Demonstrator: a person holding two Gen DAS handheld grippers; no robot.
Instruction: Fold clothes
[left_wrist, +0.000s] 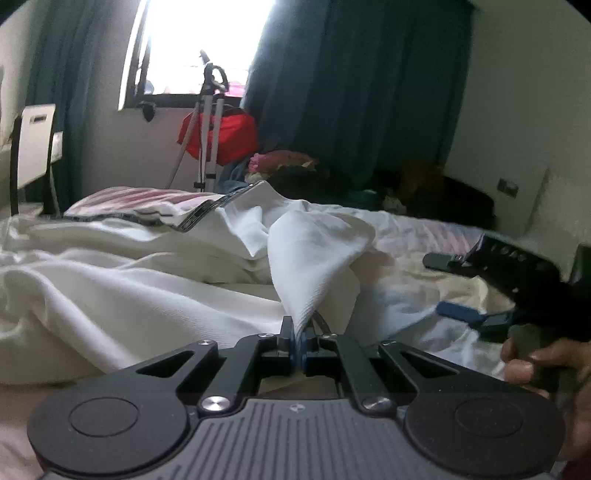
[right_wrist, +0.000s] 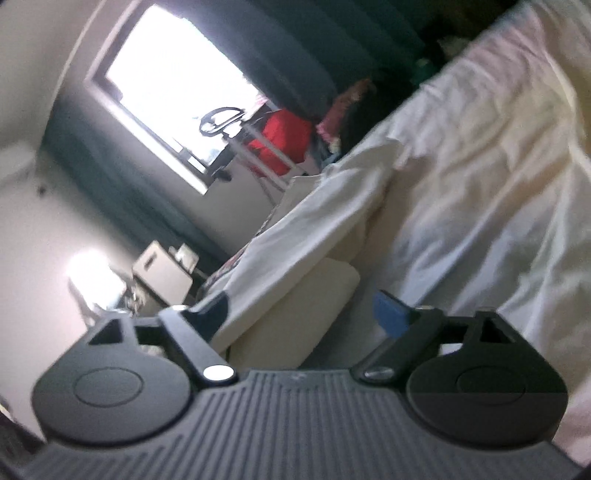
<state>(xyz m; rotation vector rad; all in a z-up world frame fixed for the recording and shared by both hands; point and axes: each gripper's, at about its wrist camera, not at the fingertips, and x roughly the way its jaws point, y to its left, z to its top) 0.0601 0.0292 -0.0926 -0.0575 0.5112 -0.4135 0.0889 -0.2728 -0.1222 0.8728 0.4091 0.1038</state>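
clearly the job sits somewhere in its middle. at the far left a striped garment (left_wrist: 122, 201) lies flat on the bed (left_wrist: 424, 229), seemingly laid out or already folded; i cannot tell which. beside it the white garment (left_wrist: 155, 280) spreads in loose rumples across the bed, with no tidy edges showing. the left tongs (left_wrist: 297, 341) are closed on a corner of that white cloth, which rises from them in a taut peak, so a flap looks to be mid-lift or mid-carry. further right, the right tongs (left_wrist: 448, 286) hang just above the bed sheet with their jaws parted and nothing between them, a hand (left_wrist: 535, 365) on the handle. in the right wrist view the same tongs (right_wrist: 301, 306) gape wide, pointing toward a flat fold of white cloth. what is left, by my judgement: laying the lifted flap down and squaring the white garment.
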